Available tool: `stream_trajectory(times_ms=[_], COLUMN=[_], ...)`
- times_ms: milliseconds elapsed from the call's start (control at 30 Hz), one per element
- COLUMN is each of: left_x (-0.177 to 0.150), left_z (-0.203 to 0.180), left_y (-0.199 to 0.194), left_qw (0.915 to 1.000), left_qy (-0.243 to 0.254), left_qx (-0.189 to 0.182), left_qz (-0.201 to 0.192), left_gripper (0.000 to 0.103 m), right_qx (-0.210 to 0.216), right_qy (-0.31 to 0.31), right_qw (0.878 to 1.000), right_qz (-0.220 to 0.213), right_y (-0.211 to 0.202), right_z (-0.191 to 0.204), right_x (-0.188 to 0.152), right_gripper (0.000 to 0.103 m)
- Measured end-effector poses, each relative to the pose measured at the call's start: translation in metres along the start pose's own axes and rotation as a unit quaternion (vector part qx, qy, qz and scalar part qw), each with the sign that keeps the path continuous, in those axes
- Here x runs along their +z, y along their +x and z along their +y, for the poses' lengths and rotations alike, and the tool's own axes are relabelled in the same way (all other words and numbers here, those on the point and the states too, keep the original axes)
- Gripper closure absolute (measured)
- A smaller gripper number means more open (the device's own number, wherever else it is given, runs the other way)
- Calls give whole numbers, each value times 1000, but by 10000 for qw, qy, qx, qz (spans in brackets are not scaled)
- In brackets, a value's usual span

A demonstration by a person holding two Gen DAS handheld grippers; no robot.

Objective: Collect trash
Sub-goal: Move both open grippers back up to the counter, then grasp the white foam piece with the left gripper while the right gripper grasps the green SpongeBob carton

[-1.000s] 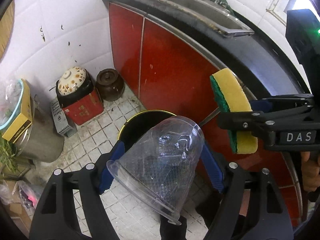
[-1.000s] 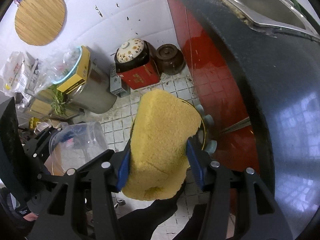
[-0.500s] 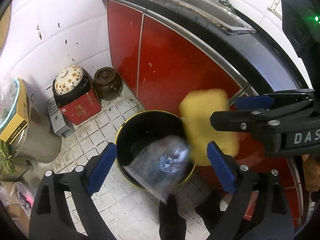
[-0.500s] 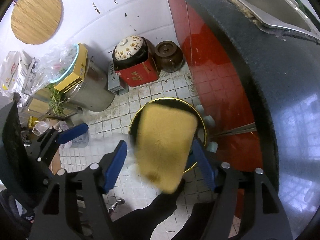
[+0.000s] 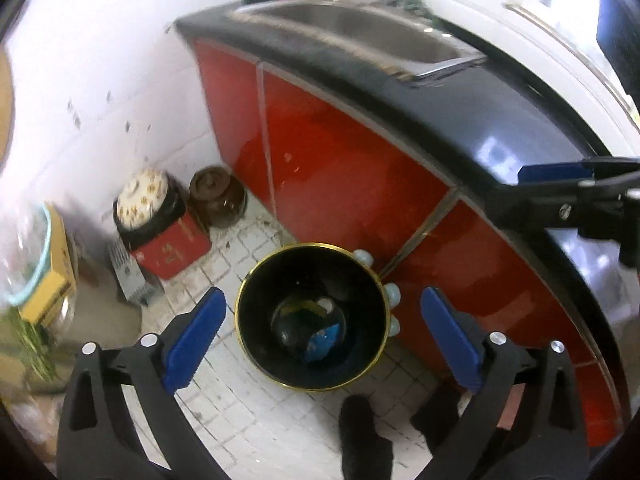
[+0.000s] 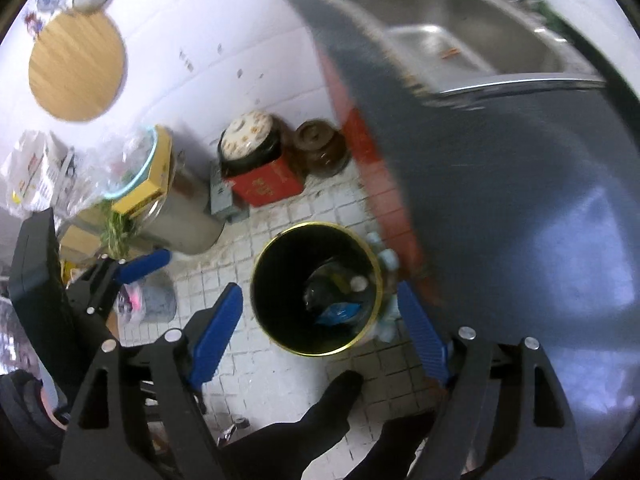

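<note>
A black bin with a gold rim (image 5: 239,320) (image 6: 256,280) stands on the tiled floor against the red cabinet. Inside it lie a clear plastic cup (image 5: 292,328), a bit of yellow sponge (image 5: 302,305) and a blue wrapper (image 5: 325,340) (image 6: 338,312). My left gripper (image 5: 322,300) hangs above the bin, its jaws opening wide with nothing between them. My right gripper (image 6: 320,292) is also over the bin, jaws opening and empty. Its blue-tipped finger (image 5: 560,172) shows at the right of the left wrist view.
Red cabinet doors (image 5: 340,168) carry a dark counter (image 6: 500,184) with a steel sink (image 6: 460,32). A red box with a patterned pot (image 5: 160,224), a brown jar (image 5: 218,196) and a steel pot (image 6: 180,220) stand by the wall. A person's dark feet (image 6: 320,412) are near the bin.
The clear cup left my left gripper and the yellow sponge left my right gripper; both fell into the bin. Both grippers spread wider and rose.
</note>
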State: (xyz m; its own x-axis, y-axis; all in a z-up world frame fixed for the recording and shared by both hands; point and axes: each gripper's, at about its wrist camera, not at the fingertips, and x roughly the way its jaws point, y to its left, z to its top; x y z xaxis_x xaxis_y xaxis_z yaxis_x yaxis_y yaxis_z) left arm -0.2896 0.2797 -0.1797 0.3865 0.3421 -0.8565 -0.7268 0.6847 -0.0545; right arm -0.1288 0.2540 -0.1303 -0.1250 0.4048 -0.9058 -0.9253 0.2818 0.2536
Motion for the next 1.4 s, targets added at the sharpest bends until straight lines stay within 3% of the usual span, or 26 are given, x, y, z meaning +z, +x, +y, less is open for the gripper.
stream_trajectory(times_ms=[133,233,333,500,633,733,967,1233,1400], left_x=[24,42,60,83,92,91,79,76,73], left_z=[-48,-95,-158,-269,-356,-405,-455,-503,-545], left_y=[-26,-41,-50,-61,-68,-66,-68,-49,-21], left_qw=[9988,9954,9859,9610,9397,9305,9134,9071,9074], left_qy=[462,839,1344,2191,2609,2874,3325,3532,3535], left_qx=[-153,-420,-972,-1668,-2196,-2260,-2343,-2288,-2271], left_qz=[-102,-193,-220,-267,-256,-201,-173,-77,60], left_gripper=[7,7,7,7,7,7,7,7,7], right_qx=[-402,-923,-1466,-2290,-2692,-2758,-2708,-2320,-2173], right_qy=[436,979,1743,3060,3792,4166,4443,4615,4804], right_qw=[9965,9852,9628,9041,8626,8425,8272,8298,8272], right_qz=[-585,-1060,-1455,-1913,-1993,-2015,-2121,-2114,-1943], right_y=[-71,-133,-191,-279,-317,-333,-344,-330,-311], right_z=[-49,-98,-152,-236,-280,-299,-318,-361,-414], right_x=[-22,-52,-93,-180,-250,-290,-324,-309,-301], right_gripper=[17,15,15,15,15,15,15,15,15])
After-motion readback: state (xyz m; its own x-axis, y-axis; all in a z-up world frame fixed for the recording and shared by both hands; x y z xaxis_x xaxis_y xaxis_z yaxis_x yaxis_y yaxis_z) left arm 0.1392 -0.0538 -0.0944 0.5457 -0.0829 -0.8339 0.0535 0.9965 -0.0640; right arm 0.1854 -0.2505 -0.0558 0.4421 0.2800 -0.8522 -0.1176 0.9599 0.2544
